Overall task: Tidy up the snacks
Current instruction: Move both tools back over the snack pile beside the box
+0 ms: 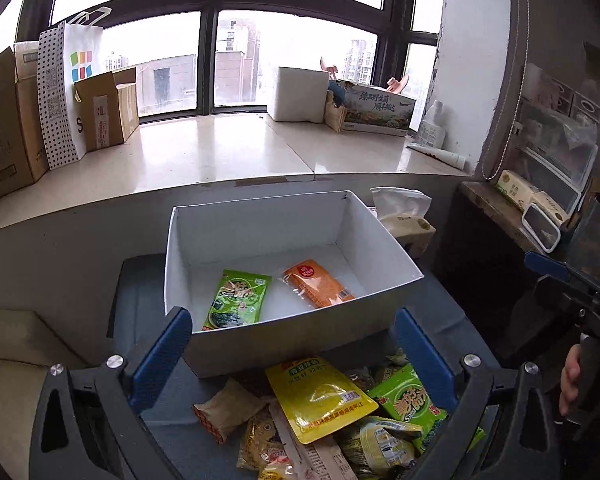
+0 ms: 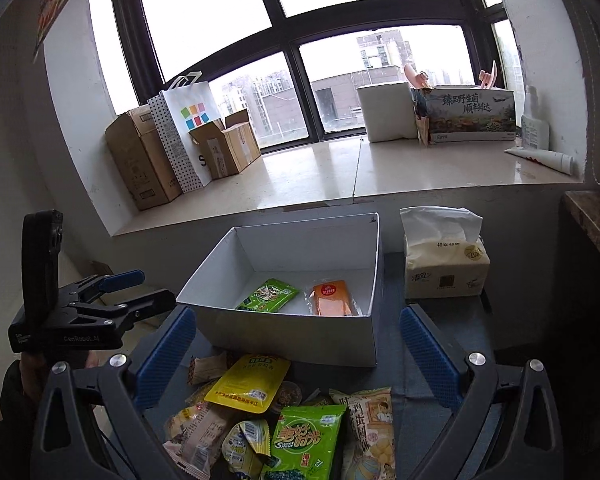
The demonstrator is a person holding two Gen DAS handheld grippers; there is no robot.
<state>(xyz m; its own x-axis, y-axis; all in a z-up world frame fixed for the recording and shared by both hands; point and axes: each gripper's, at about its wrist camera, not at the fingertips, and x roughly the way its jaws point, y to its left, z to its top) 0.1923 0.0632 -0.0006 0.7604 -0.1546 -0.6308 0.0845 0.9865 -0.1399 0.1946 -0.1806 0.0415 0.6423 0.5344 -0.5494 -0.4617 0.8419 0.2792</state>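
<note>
Left wrist view shows a white box (image 1: pixel 291 240) standing open on a blue-grey surface (image 1: pixel 139 280), with two snacks lying flat on its floor: a green seaweed packet (image 1: pixel 237 298) on the left and an orange packet (image 1: pixel 318 284) just beside it on the right, not touching. In front of the box, nearer the camera, a loose pile of snacks (image 1: pixel 320 420) covers the surface; a yellow pouch (image 1: pixel 320 398) lies on top, with another green packet (image 1: pixel 410 398) to its right and a small tan packet (image 1: pixel 227 408) to its left. The left hand-held gripper (image 1: pixel 295 356) hangs above this pile with its blue fingers (image 1: pixel 163 356) spread wide apart and nothing between them.

From the right wrist view, the right hand-held gripper (image 2: pixel 300 356) is likewise spread wide over the pile and grips nothing. The same white box (image 2: pixel 300 328) sits beyond it, holding the green seaweed packet (image 2: pixel 267 296) and the orange packet (image 2: pixel 332 298). The left hand-held gripper (image 2: pixel 139 288) shows at the left edge, well apart from the box.

A pack of tissues (image 2: pixel 444 264) stands just right of the box. Behind, a window sill (image 2: pixel 320 176) carries cardboard boxes (image 2: pixel 139 156), a dotted paper bag (image 2: pixel 183 136), a white foam box (image 2: pixel 386 112) and a printed carton (image 2: pixel 472 114).
</note>
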